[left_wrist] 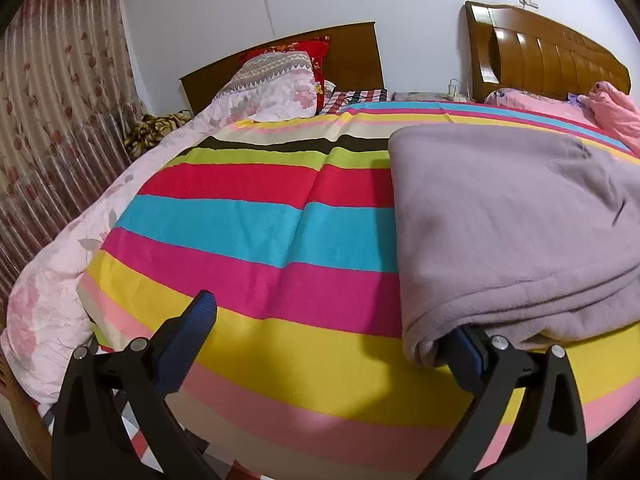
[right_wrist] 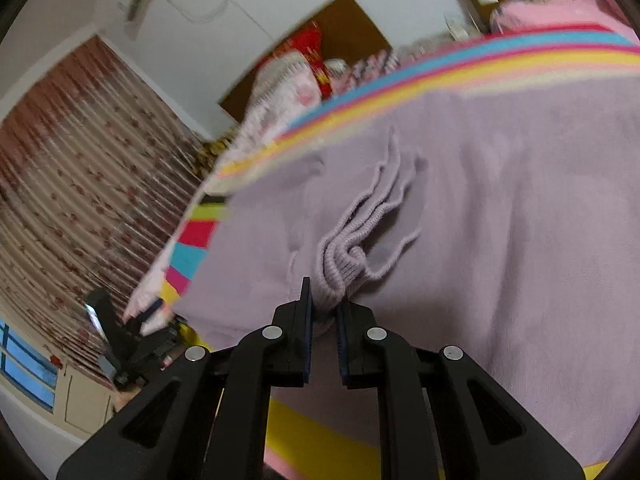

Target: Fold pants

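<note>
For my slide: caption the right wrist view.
Right gripper shut on lilac pants' ribbed cuff above striped bedsheet.

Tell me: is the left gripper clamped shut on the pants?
No, the left gripper is wide open, with the pants only draped over one finger.

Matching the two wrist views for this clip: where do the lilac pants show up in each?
Left wrist: the lilac pants fill the right half, lying on the striped sheet.
Right wrist: the pants fill centre and right, ribbed cuffs pinched in the right gripper.
Shared landmark: the red pillow, also at upper centre.
</note>
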The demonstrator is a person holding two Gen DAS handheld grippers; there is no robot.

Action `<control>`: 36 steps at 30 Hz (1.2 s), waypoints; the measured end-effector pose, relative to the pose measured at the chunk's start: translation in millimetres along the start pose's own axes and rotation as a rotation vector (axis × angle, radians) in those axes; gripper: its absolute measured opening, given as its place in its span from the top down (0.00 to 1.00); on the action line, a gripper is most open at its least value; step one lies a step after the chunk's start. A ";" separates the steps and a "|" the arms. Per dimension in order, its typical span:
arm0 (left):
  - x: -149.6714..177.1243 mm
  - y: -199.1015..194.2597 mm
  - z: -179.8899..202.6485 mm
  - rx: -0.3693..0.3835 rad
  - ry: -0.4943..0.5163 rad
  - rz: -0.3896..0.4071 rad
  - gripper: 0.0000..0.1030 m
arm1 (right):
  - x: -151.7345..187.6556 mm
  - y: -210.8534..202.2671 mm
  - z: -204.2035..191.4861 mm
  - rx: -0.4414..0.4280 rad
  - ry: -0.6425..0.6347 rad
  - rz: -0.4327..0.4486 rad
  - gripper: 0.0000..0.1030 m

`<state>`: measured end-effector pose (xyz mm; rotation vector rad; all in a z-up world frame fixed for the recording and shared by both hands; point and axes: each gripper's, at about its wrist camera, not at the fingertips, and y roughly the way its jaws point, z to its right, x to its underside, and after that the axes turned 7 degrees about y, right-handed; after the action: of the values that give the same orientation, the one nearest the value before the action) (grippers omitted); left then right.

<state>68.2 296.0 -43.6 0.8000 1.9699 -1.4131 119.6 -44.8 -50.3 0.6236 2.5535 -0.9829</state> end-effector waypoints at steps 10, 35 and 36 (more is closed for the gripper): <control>-0.9 -0.3 0.0 -0.004 0.012 -0.001 0.01 | 4.8 -8.1 4.6 0.023 0.005 0.016 0.90; -80.4 21.4 92.0 0.394 -0.013 -0.149 0.02 | -8.7 14.1 -25.1 0.333 -0.393 -0.027 0.45; -76.0 18.7 92.9 0.388 0.007 -0.123 0.02 | -11.0 11.9 -20.2 0.301 -0.370 -0.034 0.43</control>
<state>142.1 201.7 -23.4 0.8602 1.7986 -1.9038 132.0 -26.0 -37.5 0.4247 2.1184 -1.3675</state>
